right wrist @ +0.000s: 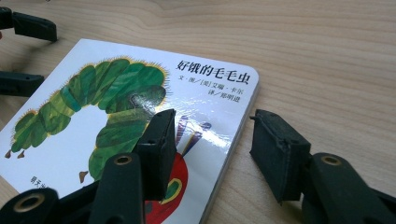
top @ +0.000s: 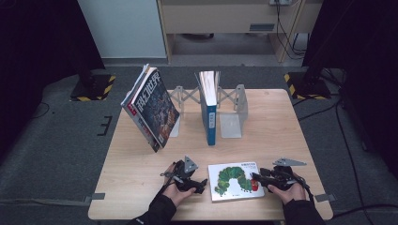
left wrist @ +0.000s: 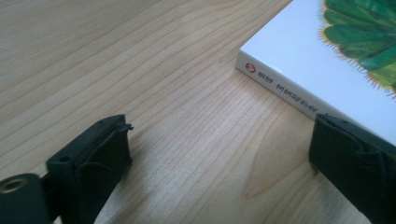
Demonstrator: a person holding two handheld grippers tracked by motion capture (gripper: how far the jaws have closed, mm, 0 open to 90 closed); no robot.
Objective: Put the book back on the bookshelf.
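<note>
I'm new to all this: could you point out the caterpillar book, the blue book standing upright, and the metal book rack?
caterpillar book [top: 233,180], high view, on its white cover.
blue book [top: 211,123], high view, on its spine.
metal book rack [top: 232,125], high view, on its right base plate.

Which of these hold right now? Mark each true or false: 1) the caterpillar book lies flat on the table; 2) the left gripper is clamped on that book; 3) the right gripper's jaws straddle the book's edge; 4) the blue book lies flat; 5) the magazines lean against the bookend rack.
1) True: the caterpillar book lies flat on the table.
2) False: the left gripper is open, jaws wide apart, with bare table between them and the book beside one jaw.
3) True: the right gripper has one jaw over the cover and one off the edge.
4) False: the blue book stands upright in the rack.
5) True: the magazines lean tilted at its left end.
</note>
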